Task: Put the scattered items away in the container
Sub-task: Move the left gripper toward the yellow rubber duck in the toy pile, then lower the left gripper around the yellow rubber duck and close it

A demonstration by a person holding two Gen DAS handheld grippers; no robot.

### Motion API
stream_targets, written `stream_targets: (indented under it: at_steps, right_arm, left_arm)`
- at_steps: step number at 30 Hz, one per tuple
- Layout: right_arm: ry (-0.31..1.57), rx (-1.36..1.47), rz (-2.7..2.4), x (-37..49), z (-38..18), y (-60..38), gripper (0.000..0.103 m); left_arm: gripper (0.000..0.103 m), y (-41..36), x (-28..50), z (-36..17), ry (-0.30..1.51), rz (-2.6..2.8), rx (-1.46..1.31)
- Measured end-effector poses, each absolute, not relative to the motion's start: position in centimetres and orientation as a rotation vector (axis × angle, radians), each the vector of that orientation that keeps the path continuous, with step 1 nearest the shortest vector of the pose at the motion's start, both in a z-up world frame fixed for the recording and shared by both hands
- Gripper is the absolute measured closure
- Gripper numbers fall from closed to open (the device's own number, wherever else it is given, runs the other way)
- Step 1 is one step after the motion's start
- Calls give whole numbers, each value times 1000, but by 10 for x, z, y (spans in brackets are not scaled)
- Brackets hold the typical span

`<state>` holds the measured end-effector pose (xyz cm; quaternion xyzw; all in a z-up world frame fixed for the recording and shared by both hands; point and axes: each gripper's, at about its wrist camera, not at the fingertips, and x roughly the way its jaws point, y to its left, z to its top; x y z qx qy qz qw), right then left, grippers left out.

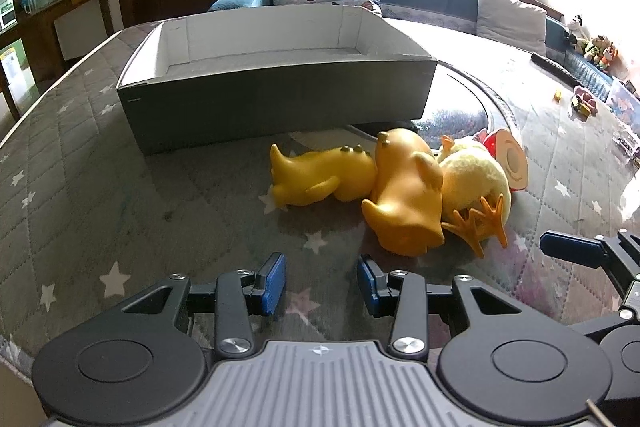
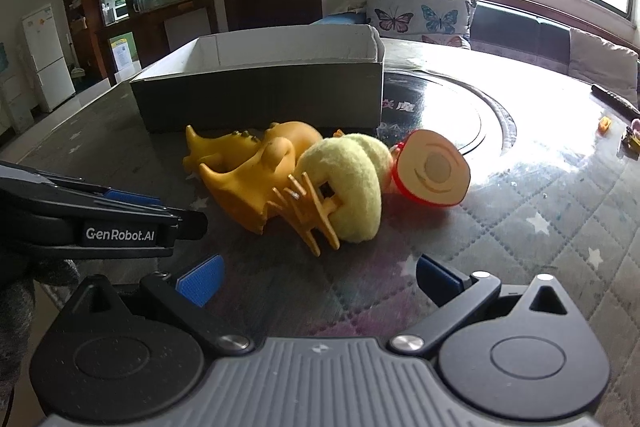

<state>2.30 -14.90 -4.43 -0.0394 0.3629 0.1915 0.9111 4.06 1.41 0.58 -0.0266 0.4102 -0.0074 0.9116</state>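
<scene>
- Pre-grasp, as we read it: nothing in the box (image 1: 280, 95) yet, its visible floor bare, all toys out on the desk (image 1: 100, 195).
- Left tool (image 1: 321, 279) parted, empty, low over the desk, short of the pile.
- Right tool (image 2: 316, 281) spread wider, also empty, facing the plush duck (image 2: 352, 187).
- Pile sits just in front of the box: two orange rubber toys (image 1: 320, 175) (image 1: 404, 195) touching, plush duck against them, red-rimmed toy (image 2: 432, 169) just beyond.
- Next, we reckon: move in, clamp one toy, lift it over the near wall.
- Duck's feet (image 2: 308, 215) are nearest the right tool; soft body may squash.
</scene>
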Motion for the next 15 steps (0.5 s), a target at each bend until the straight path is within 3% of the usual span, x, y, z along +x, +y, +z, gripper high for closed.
stream_targets:
  at_steps: [15]
  right_arm:
    - [756, -104, 372, 40, -47, -145, 1]
  left_arm:
    - [61, 19, 56, 9, 849, -36, -70]
